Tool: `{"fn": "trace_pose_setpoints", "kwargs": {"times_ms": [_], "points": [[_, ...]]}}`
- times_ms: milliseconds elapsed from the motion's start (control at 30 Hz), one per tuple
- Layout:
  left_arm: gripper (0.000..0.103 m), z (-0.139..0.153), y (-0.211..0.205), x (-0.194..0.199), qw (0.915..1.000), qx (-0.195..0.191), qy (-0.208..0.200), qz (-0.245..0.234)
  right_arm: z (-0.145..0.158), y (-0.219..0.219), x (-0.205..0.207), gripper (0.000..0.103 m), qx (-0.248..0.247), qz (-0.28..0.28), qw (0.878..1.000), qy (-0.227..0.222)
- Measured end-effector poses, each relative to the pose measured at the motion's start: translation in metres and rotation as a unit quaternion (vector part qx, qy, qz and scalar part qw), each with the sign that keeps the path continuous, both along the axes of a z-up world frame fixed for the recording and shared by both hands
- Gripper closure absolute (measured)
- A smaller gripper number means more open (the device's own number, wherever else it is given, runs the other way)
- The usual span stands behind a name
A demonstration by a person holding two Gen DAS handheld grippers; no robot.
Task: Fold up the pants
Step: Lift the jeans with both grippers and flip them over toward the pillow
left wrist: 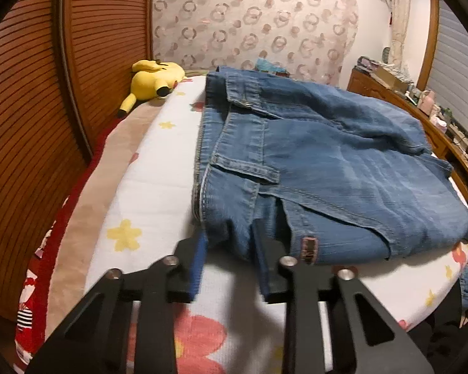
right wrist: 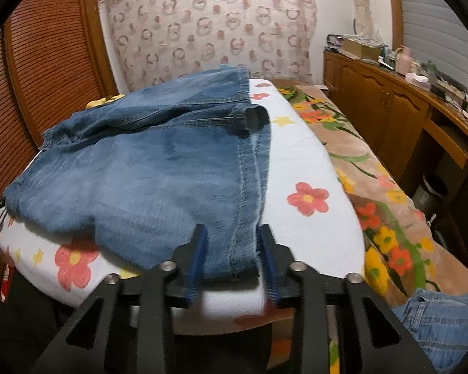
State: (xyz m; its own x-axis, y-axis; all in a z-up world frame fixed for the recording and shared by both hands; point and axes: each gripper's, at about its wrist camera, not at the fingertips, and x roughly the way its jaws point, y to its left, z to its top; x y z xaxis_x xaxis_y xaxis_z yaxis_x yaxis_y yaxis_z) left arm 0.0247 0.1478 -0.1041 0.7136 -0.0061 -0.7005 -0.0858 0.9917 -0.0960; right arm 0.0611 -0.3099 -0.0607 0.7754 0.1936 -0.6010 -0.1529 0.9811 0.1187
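Note:
Blue denim pants (left wrist: 321, 168) lie folded in a thick stack on a white flowered cloth (left wrist: 153, 187) on the bed. In the left wrist view the waistband, belt loops and a brown leather patch face me. My left gripper (left wrist: 229, 243) is open, its blue-padded fingers on either side of the near waistband corner. In the right wrist view the pants (right wrist: 146, 168) show their hem and side seam. My right gripper (right wrist: 232, 243) is open, its fingers on either side of the near hem corner.
A yellow plush toy (left wrist: 154, 82) lies at the bed's far left by a wooden slatted door (left wrist: 31, 109). A flowered blanket (right wrist: 387, 215) covers the bed's right side. A wooden cabinet (right wrist: 390, 106) with clutter stands on the right. Another denim piece (right wrist: 443, 324) lies at the lower right.

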Motion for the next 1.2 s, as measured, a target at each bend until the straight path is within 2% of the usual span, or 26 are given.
{"fn": "trace_pose_setpoints", "kwargs": {"times_ms": [100,200,267,500,800,933,1200], "points": [[0.087,0.007,-0.005,-0.004,0.9999,0.009,-0.013,-0.002,0.005,-0.002,-0.002,0.088,0.001,0.003,1.000,-0.009],[0.088,0.020,-0.006,-0.009,0.9995,0.009,-0.029,-0.004,0.011,-0.005,-0.005,0.092,0.007,0.006,1.000,-0.023],[0.089,0.031,-0.006,-0.013,0.9992,0.008,-0.040,-0.005,0.016,-0.007,-0.007,0.099,0.008,0.009,0.999,-0.032],[0.090,0.084,-0.014,-0.035,0.9952,0.010,-0.097,-0.012,0.042,-0.007,-0.024,0.100,0.000,0.019,0.997,-0.076],[0.091,0.128,-0.003,-0.064,0.9902,0.010,-0.139,-0.007,0.073,-0.029,-0.048,0.100,0.014,0.025,0.992,-0.126],[0.091,0.139,0.001,-0.072,0.9881,0.010,-0.153,-0.005,0.079,-0.036,-0.057,0.100,0.024,0.029,0.988,-0.148],[0.091,0.122,-0.006,-0.052,0.9910,0.023,-0.132,-0.008,0.061,-0.028,-0.037,0.100,0.029,0.042,0.987,-0.150]]}}
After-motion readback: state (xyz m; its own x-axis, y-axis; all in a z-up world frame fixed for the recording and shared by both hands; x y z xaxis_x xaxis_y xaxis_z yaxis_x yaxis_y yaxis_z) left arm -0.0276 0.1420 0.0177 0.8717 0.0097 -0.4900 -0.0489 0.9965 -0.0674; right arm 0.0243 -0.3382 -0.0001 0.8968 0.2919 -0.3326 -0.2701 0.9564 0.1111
